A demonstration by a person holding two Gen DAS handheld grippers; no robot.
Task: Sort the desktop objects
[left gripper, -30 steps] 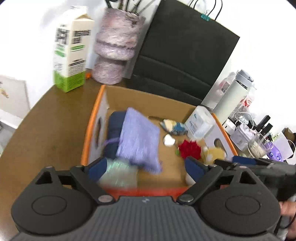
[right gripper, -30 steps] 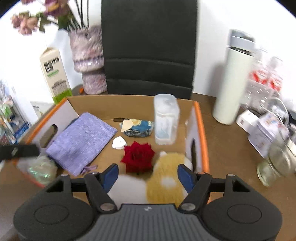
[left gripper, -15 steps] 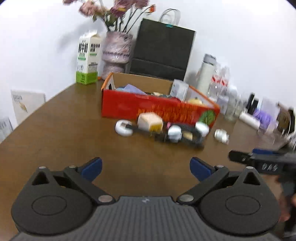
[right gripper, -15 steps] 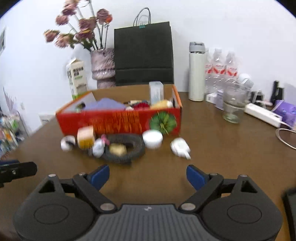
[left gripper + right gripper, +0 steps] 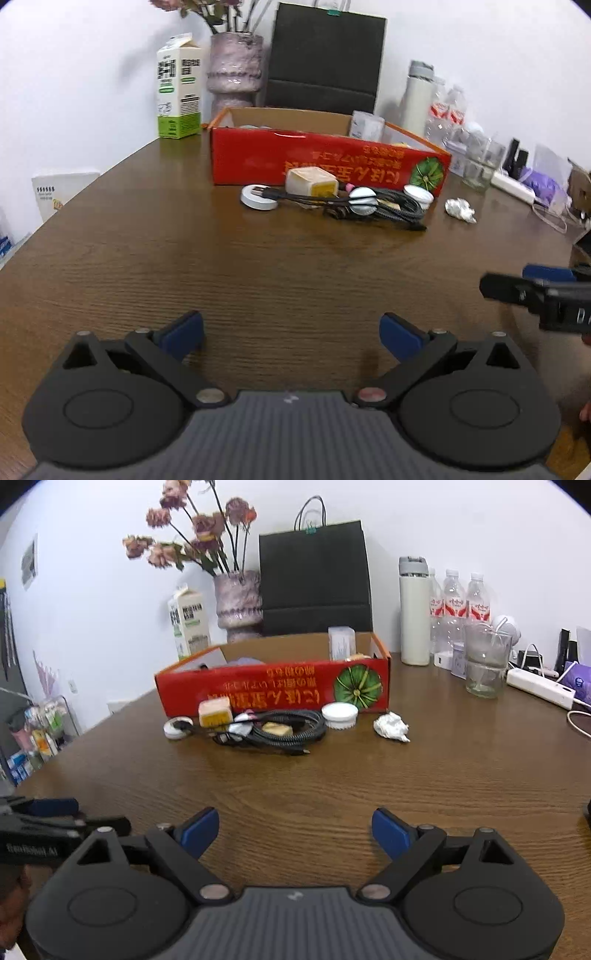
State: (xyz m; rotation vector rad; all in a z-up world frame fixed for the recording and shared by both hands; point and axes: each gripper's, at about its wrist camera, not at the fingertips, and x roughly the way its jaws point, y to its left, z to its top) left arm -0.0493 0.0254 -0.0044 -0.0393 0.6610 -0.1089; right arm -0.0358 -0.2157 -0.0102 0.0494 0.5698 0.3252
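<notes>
Where the left wrist view meets its right edge, the right gripper (image 5: 517, 282) is cut off, only one dark finger and a blue pad showing, so its spread cannot be read there. The left gripper (image 5: 291, 328) sits low in the frame, jaws wide apart with bare wooden table (image 5: 147, 251) between them. Well ahead, the red box (image 5: 325, 162) hides most of its contents behind its front wall; a clear container (image 5: 364, 125) pokes above the rim. Against that wall lie a white round charger (image 5: 258, 194), a yellowish cube (image 5: 312, 181) and a coiled black cable (image 5: 384, 206) — a small white disc rests on the coil, though what it is stays unclear. A crumpled white wad (image 5: 460, 210) lies apart to the right. A milk carton (image 5: 180, 88), a vase (image 5: 234, 68) and a black paper bag (image 5: 325, 59) stand behind.

In the right wrist view that gripper's jaws stand apart too, empty, over bare wood. The left one is cropped at the left edge. The same cluster fronts the box, with a white lid (image 5: 340, 715) beside the coil. To the right — a white flask (image 5: 414, 613), water bottles (image 5: 458, 602), a glass jar (image 5: 484, 661) and a power strip (image 5: 541, 686), partly cut off.
</notes>
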